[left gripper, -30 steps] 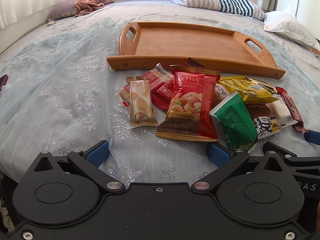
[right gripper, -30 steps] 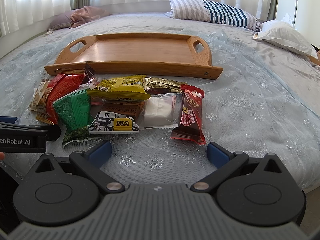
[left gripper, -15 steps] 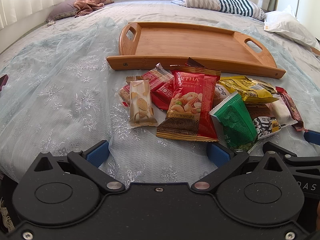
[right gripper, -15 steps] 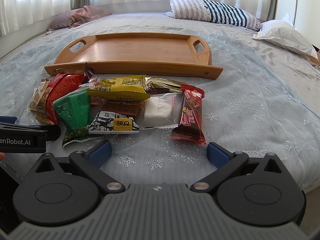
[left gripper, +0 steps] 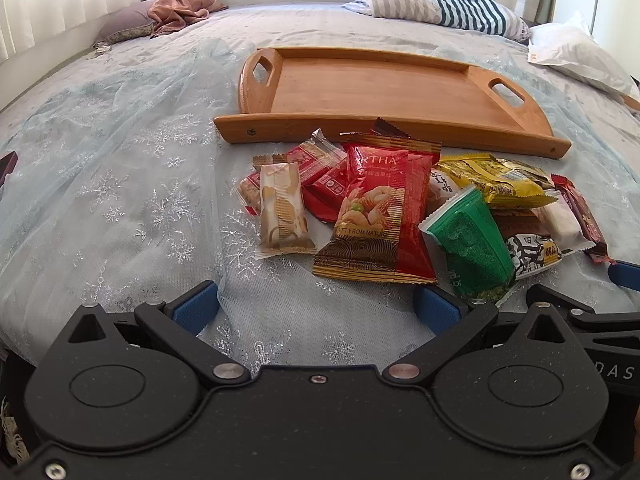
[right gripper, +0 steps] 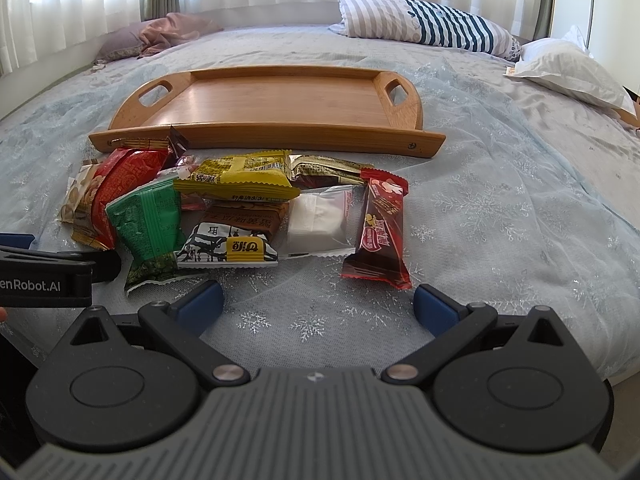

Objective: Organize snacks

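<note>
While nothing has been picked up yet, I read this as the very start: choosing a first packet. Under everything is the wide bed with its pale blue snowflake-patterned cover [left gripper: 120,168]. On it lies the long bamboo tray with cut-out handles [right gripper: 280,100], bare inside. Just in front of its near rim sits the heap of wrapped snacks, some overlapping: the big red nut bag with gold trim [left gripper: 376,212], the green crinkled pouch [right gripper: 148,224], the yellow foil packet [right gripper: 240,178], the dark red chocolate bar wrapper [right gripper: 380,228] at the heap's right edge, and the small cream biscuit packet [left gripper: 282,212] at its left.

My left gripper [left gripper: 316,308] hovers short of the nut bag, jaws spread, holding nothing. My right gripper [right gripper: 318,306] is likewise wide apart and empty, near the chocolate bar. Next, I judge, I should reach forward, close on an edge packet and carry it over the rim.
</note>
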The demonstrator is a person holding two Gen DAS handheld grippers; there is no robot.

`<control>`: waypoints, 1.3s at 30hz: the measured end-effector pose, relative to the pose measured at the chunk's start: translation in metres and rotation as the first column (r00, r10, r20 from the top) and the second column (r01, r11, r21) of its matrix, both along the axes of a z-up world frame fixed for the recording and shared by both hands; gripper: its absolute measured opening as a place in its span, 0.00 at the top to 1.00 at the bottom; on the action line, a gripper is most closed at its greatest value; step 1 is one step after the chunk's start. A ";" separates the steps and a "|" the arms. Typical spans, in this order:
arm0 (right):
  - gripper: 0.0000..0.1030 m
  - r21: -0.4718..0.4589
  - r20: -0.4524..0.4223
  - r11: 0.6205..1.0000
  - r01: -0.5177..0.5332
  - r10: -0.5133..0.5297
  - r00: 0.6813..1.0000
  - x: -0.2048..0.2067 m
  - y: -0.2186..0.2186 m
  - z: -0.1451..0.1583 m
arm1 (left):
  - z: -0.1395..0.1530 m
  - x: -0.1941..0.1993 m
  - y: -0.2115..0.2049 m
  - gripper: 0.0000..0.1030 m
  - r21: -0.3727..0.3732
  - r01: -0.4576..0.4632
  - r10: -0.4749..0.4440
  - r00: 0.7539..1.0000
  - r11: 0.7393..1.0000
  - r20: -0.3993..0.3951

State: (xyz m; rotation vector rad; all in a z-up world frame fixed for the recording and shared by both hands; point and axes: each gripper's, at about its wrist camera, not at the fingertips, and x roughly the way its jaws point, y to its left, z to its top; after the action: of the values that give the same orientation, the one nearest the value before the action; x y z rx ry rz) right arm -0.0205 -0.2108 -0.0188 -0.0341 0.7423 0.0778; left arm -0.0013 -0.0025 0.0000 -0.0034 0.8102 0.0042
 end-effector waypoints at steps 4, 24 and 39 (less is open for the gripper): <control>0.00 0.005 0.007 1.000 -0.003 0.003 1.000 -0.002 -0.001 0.001 | 0.001 0.000 0.007 0.00 -0.035 -0.003 0.004 1.000 0.999 0.009; 0.00 0.067 0.075 0.996 -0.052 0.047 0.996 -0.021 -0.012 0.019 | 0.019 -0.007 0.018 0.08 -0.080 0.039 -0.034 0.997 0.996 0.067; 0.50 0.088 0.142 0.990 0.108 -0.119 0.983 0.009 -0.047 0.030 | 0.056 -0.006 0.010 0.48 -0.161 0.113 -0.082 0.979 0.981 0.188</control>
State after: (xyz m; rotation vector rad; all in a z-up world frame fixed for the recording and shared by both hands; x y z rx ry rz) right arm -0.0118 -0.2574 0.0115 0.0778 0.5921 -0.0043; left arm -0.0077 0.0075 0.0564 -0.1243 0.6264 -0.1570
